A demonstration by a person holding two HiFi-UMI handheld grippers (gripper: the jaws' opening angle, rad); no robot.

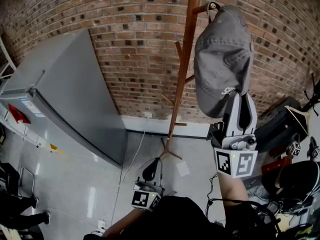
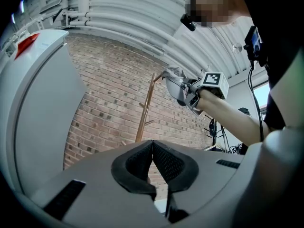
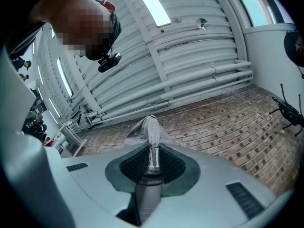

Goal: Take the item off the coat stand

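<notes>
A grey cap (image 1: 222,59) hangs by the top peg (image 1: 204,7) of the wooden coat stand (image 1: 185,59); its top edge sits at the peg's tip, and I cannot tell whether it is still hooked. My right gripper (image 1: 239,101) reaches up from below and is shut on the cap's lower edge. In the right gripper view the grey fabric (image 3: 149,129) is pinched between the pads (image 3: 133,163). My left gripper (image 1: 150,171) hangs low near the stand's base, shut with nothing in it (image 2: 152,144). The left gripper view also shows the cap (image 2: 175,82) and the stand (image 2: 145,110).
A tall grey cabinet (image 1: 65,94) stands left of the stand against the brick wall (image 1: 140,44). Black bags and gear (image 1: 295,179) crowd the floor at the right. A white cable (image 1: 131,159) runs over the floor. Someone's feet (image 1: 20,209) show at the bottom left.
</notes>
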